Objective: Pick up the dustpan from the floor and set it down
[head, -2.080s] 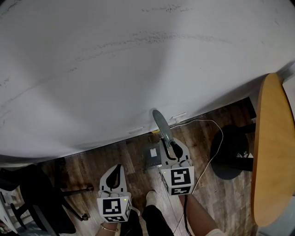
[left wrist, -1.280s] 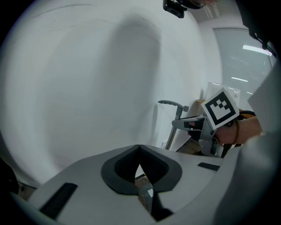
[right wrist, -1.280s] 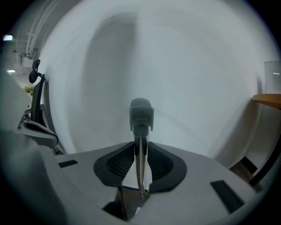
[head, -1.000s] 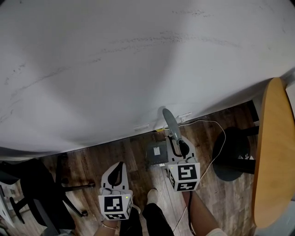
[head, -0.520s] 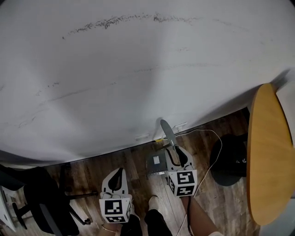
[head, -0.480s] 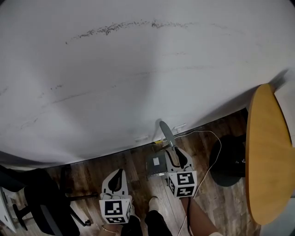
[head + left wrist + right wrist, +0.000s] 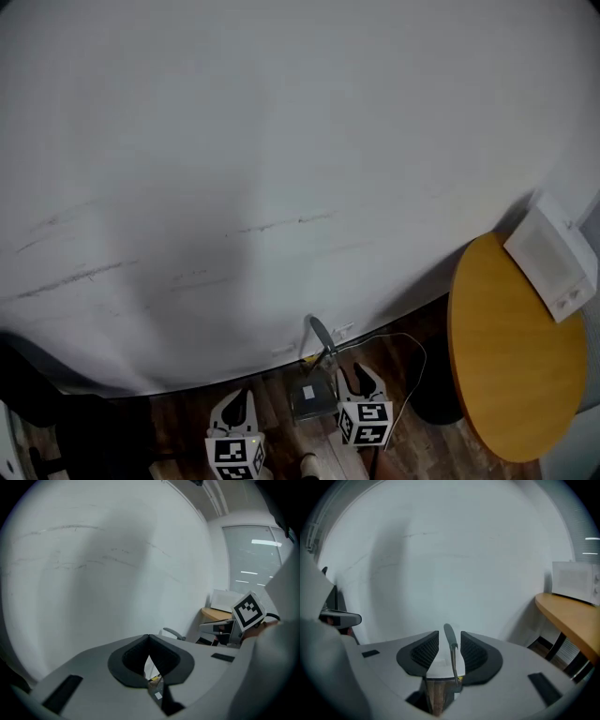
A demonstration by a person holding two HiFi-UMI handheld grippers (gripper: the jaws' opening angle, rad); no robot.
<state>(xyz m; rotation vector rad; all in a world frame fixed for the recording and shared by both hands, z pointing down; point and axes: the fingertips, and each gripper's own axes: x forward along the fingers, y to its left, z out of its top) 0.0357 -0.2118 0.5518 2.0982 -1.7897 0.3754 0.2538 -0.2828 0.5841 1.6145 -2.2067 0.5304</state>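
The grey dustpan (image 7: 312, 401) sits on the wood floor at the foot of the white wall, its long handle (image 7: 322, 339) standing up against the wall. Just right of it and a little nearer me, my right gripper (image 7: 359, 377) is open, its jaws having just been opening. In the right gripper view the handle (image 7: 450, 640) shows in the gap ahead, and neither pad touches it. My left gripper (image 7: 240, 399) hangs further left, shut with nothing in it; in the left gripper view its fingertips (image 7: 149, 638) meet.
A round wooden table (image 7: 516, 361) with a white boxy appliance (image 7: 553, 258) on it stands at the right, over a dark pedestal base (image 7: 433, 394). A white cable (image 7: 398, 339) runs along the floor. A black office chair (image 7: 47, 427) is at lower left.
The right gripper has let go of the dustpan handle and drawn back from it. Both grippers have risen, and the head view has tilted up so the wall fills more of it.
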